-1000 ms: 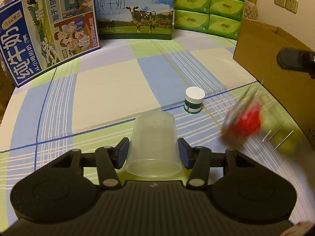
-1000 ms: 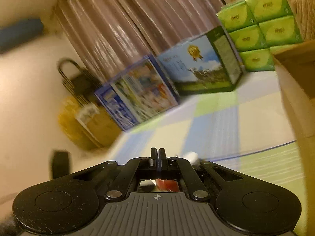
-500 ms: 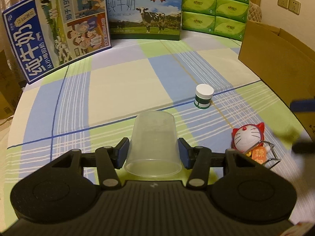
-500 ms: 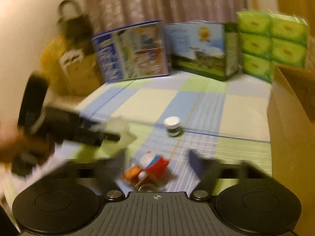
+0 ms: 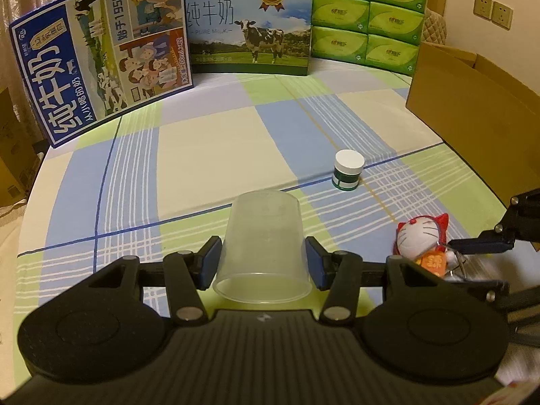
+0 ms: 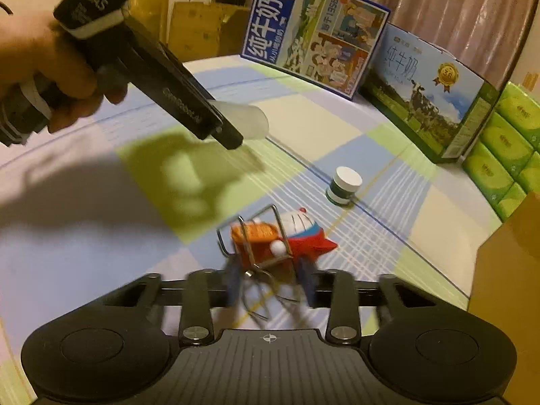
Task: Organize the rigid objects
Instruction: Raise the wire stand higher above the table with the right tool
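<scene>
While the checked bench [image 5: 209, 141] lies between the milk cartons [image 5: 249, 23] far and the cardboard box [image 5: 472, 108] right, your left hand-held gripper [image 5: 262, 263] clamps the inverted clear cup [image 5: 263, 236]. Your right hand-held gripper [image 6: 270, 281] stands partly spread around the cat toy's wire frame [image 6: 256, 246]; contact unclear through blur. Small jar [image 5: 348, 169] sits mid-bench. Risk: thin wire may slip or twist when you close.

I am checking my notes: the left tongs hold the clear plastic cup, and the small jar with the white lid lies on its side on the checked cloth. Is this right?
Not quite. The small jar stands upright, white lid on top, as both wrist views show. The rest holds: the left tongs hold the clear plastic cup, and the jar is on the checked cloth.
</scene>
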Tool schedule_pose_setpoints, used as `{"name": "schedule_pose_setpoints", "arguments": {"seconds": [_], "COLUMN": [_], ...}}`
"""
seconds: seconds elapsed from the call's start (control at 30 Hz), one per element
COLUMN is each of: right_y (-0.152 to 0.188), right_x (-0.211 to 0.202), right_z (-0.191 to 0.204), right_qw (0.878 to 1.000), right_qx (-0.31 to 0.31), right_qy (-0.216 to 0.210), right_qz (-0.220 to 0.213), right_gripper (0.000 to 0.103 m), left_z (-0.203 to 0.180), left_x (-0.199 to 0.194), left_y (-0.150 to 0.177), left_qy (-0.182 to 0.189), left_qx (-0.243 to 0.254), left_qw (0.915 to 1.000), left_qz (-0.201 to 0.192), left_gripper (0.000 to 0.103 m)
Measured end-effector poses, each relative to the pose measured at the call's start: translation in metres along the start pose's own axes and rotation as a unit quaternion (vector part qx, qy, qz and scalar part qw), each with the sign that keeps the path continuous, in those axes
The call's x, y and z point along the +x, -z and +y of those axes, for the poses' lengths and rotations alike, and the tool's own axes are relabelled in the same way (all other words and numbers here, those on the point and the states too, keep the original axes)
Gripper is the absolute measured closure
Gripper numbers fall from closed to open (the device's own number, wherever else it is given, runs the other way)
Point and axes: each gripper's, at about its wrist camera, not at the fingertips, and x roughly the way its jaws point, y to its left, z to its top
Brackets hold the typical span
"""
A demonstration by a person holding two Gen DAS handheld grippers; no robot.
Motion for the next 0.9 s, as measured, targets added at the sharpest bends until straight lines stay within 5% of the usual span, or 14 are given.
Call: {"name": "schedule_pose_setpoints", "arguments": {"seconds": [0.23, 0.43, 0.57, 0.63, 0.73, 0.9], "right_y": [-0.003, 0.008, 0.007, 0.014, 0.01, 0.015], "right_x": [-0.02, -0.022, -0.025, -0.024, -0.03, -0.045], "right_z": [-0.029, -0.072, -0.083, -0.093, -0.085, -0.087], "right_qw": [0.991, 0.935, 0.925, 0.908, 0.938, 0.938], "right_qx": [0.125, 0.333, 0.364, 0.402, 0.345, 0.344], "right_qy": [-0.026, -0.112, -0.098, -0.114, 0.011, 0.05], "right_qz": [-0.031, -0.041, -0.044, -0.043, -0.019, -0.021], "right_gripper": [0.09, 0.09, 0.09, 0.09, 0.089, 0.08], "left_z": [-0.004, -0.008, -0.01, -0.013, -0.016, -0.012], "left_x": [-0.013, -0.03, -0.041, -0.046, -0.05, -0.055], "left_y": [0.0, 0.004, 0.011, 0.015, 0.018, 0.018], "left_qy": [0.005, 0.011, 0.016, 0.021, 0.022, 0.017], "left_qx": [0.009, 0.002, -0.006, -0.005, 0.0, -0.008], "left_qw": [0.9999, 0.9999, 0.9998, 0.9997, 0.9997, 0.9998], "left_qz": [-0.004, -0.008, -0.007, -0.006, -0.005, -0.01], "left_gripper": [0.055, 0.055, 0.055, 0.055, 0.055, 0.055]}}
